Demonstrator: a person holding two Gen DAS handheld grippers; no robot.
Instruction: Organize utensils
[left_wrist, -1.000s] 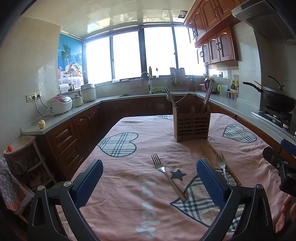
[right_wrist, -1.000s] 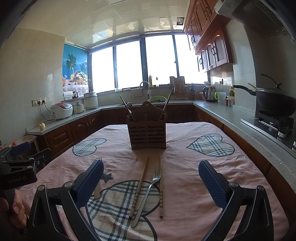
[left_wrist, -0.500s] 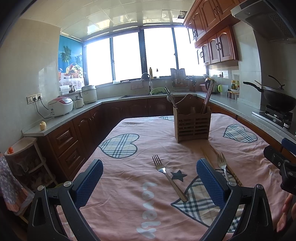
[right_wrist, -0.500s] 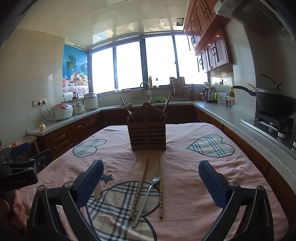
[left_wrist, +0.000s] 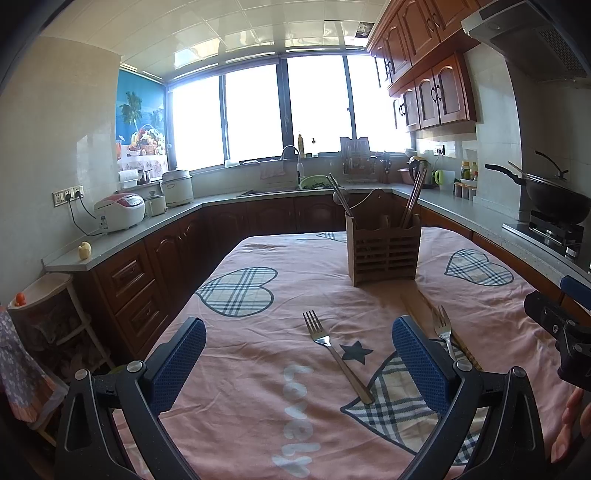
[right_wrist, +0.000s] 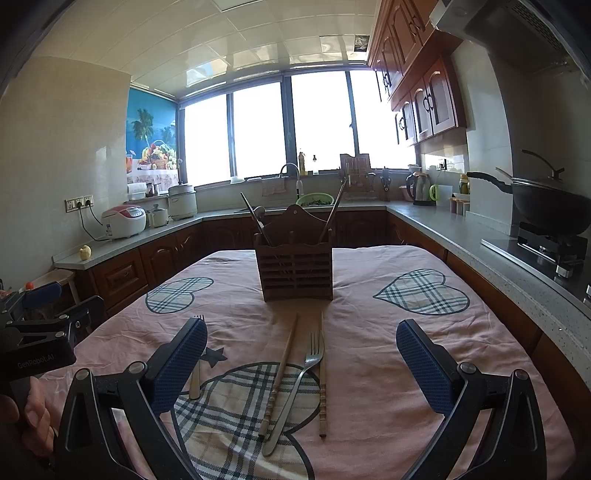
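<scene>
Low and centre in my right wrist view lies a steel fork (right_wrist: 295, 391), tines toward the holder, flanked by two wooden chopsticks (right_wrist: 279, 380) with turned grips. I judge the fork light, stiff and slick, lying flat on soft cloth, so I would pinch it across the narrow handle. The chopsticks look light, rigid and less slippery, but prone to roll. A second fork (left_wrist: 334, 354) sits mid-frame in my left view, beside a printed star. Beyond them, upper centre, stands the slatted wooden utensil holder (right_wrist: 295, 273), already holding chopsticks and a spoon. The tabletop (right_wrist: 369, 369) wears a wrinkled pink cloth with plaid hearts. My right gripper (right_wrist: 301, 363) and left gripper (left_wrist: 299, 363) both hover with their blue textured fingers (left_wrist: 419, 363) wide apart, empty.
</scene>
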